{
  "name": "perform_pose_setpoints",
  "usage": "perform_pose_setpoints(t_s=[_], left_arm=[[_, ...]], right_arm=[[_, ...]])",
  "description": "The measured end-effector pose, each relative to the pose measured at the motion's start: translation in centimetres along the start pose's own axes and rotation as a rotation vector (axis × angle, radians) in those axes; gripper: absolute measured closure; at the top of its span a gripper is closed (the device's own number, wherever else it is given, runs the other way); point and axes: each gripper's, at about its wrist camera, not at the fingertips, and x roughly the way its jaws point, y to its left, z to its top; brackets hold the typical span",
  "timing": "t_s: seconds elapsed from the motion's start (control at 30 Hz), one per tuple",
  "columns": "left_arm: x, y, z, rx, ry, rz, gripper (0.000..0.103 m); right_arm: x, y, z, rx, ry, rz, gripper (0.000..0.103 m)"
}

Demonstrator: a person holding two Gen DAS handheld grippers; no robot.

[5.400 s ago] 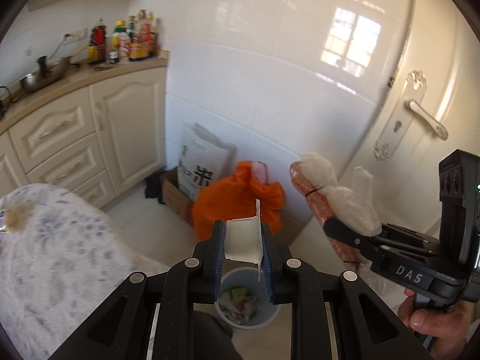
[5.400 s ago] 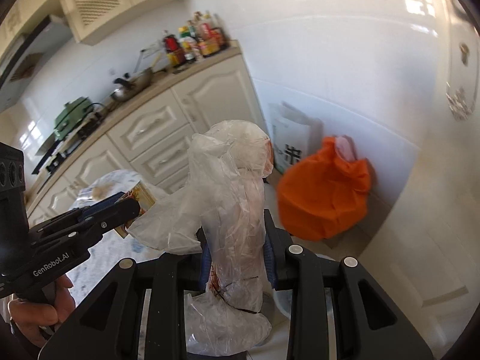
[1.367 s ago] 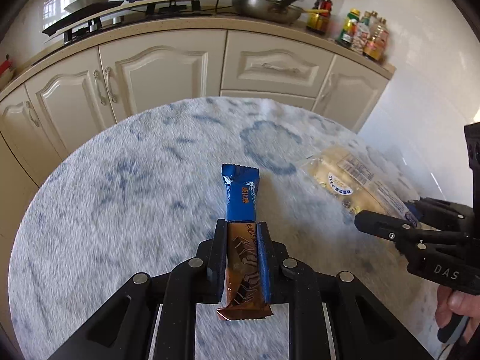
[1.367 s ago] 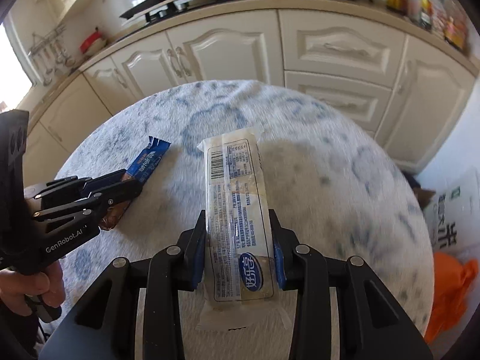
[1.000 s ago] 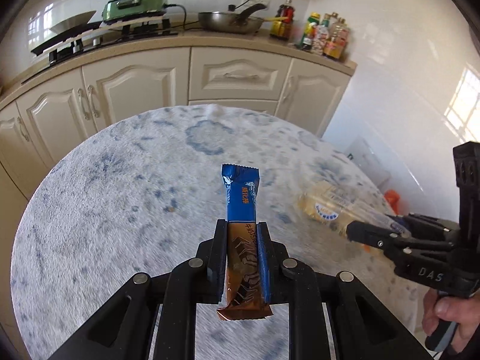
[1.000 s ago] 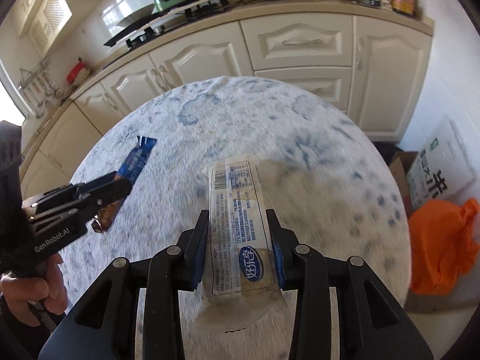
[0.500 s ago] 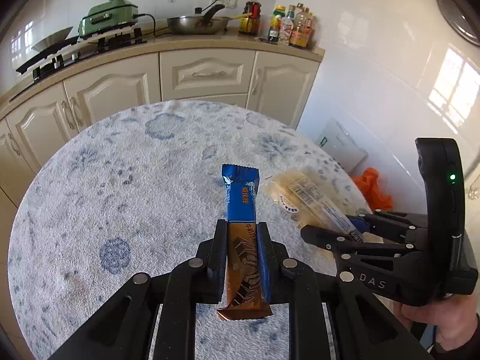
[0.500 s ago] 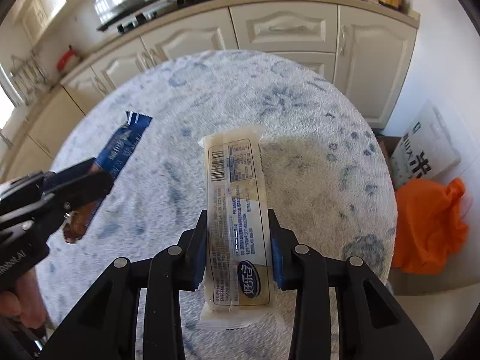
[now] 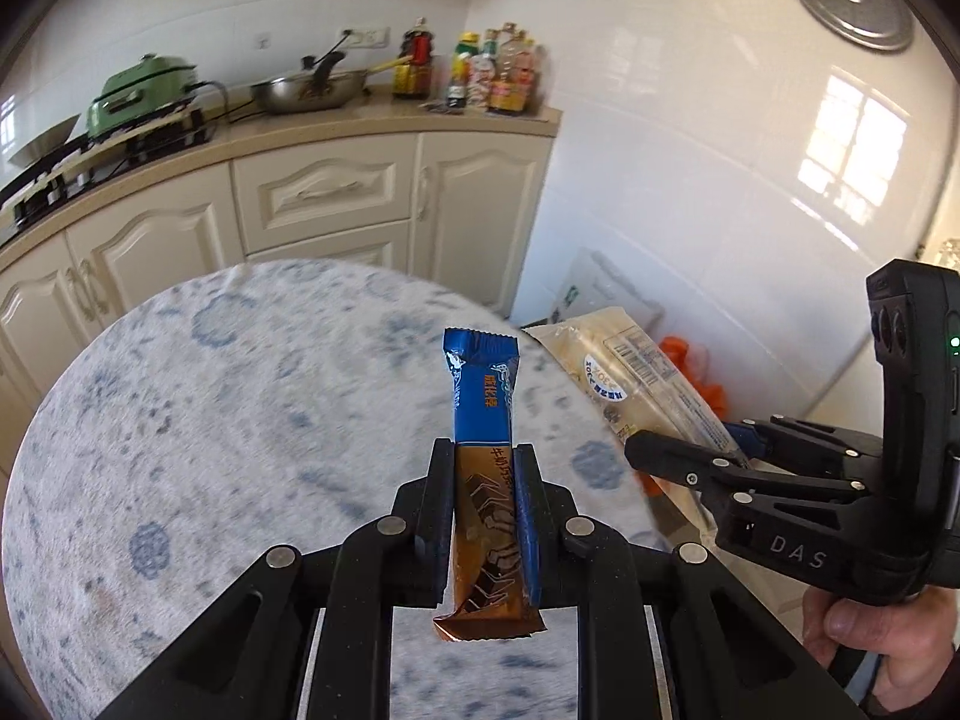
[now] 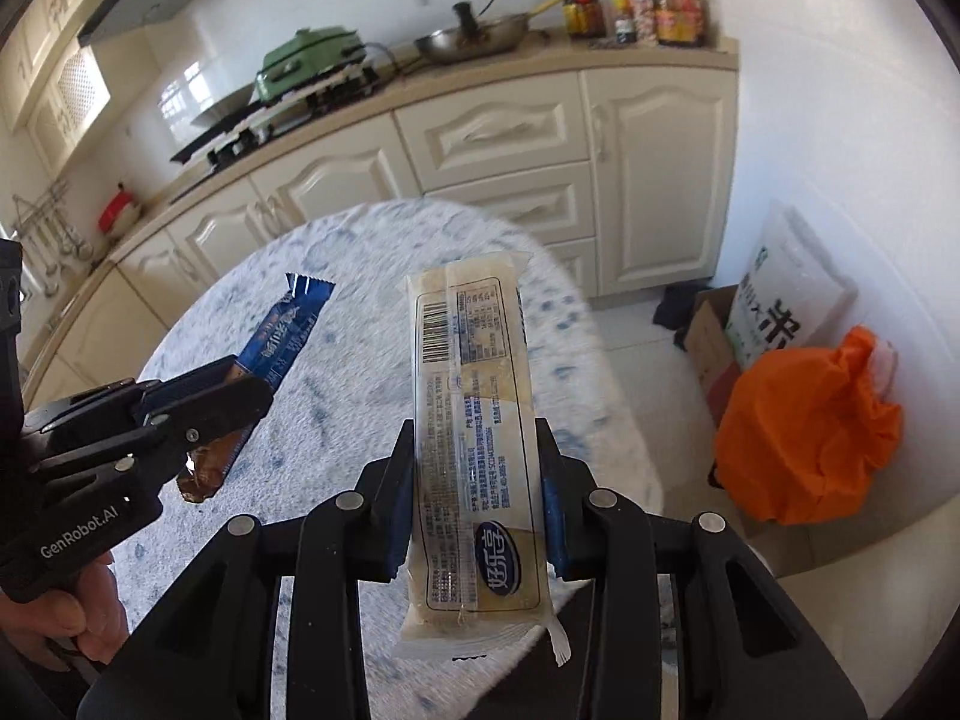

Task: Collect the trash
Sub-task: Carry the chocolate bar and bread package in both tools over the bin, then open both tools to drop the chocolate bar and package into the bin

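Note:
My left gripper (image 9: 483, 483) is shut on a blue and brown snack bar wrapper (image 9: 483, 402), held above the round table (image 9: 228, 420). The wrapper also shows in the right wrist view (image 10: 282, 342). My right gripper (image 10: 477, 483) is shut on a clear cream-coloured food packet (image 10: 471, 414) with a barcode. The packet also shows in the left wrist view (image 9: 630, 378), at the right past the table's edge. Both grippers are side by side in the air.
An orange bag (image 10: 804, 426), a white printed sack (image 10: 786, 306) and a cardboard box (image 10: 705, 330) sit on the floor by the white tiled wall. Cream cabinets (image 9: 330, 204) with a wok, a green cooker and bottles stand behind the table.
Both grippers have lifted their wrappers off the table and swung right, toward the wall and the orange bag. The grips are unchanged.

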Motion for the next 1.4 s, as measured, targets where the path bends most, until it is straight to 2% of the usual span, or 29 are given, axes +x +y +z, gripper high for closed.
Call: perform_pose_setpoints(t_s=[0.33,0.57,0.63,0.87,1.17,1.2,1.27,1.3,1.33,1.37,1.4], left_arm=[[-0.9,-9.5,1.7,0.111,-0.013,-0.176,0.089],[0.5,-16.2,2.7,0.185,0.021,-0.287,0.089],[1.7,-18.2,2.6,0.200,0.054,-0.315,0.089],[8.2,-23.6,1.9,0.226,0.197,-0.353,0.088],[16.4,-29.1,1.0,0.243,0.337,-0.375,0.088],[17.5,-29.7,0.9,0.251,0.361,-0.374,0.086],[19.9,-30.9,0.9,0.273,0.396,-0.333,0.073],[21.0,-31.6,0.5,0.291,0.422,-0.312,0.053],[21.7,-32.0,0.4,0.293,0.438,-0.287,0.042],[22.2,-32.3,0.3,0.295,0.442,-0.266,0.036],[22.3,-32.4,0.3,0.298,0.433,-0.250,0.028]], right_arm=[[-8.2,-6.8,-1.2,0.135,-0.126,-0.127,0.068],[-13.2,-13.0,-4.0,0.282,-0.183,-0.243,0.068],[-14.0,-14.5,-4.9,0.323,-0.186,-0.269,0.068],[-13.2,-19.0,-8.2,0.426,-0.136,-0.329,0.068],[-8.1,-24.0,-11.4,0.567,-0.053,-0.344,0.068],[-7.6,-24.4,-11.7,0.579,-0.047,-0.346,0.066],[-6.2,-25.9,-12.4,0.614,-0.022,-0.353,0.063],[-5.6,-26.4,-12.8,0.629,-0.002,-0.353,0.054],[-4.9,-27.1,-13.4,0.650,0.018,-0.363,0.048],[-4.6,-27.5,-13.8,0.659,0.031,-0.374,0.039],[-4.5,-27.8,-14.3,0.673,0.037,-0.374,0.036]])
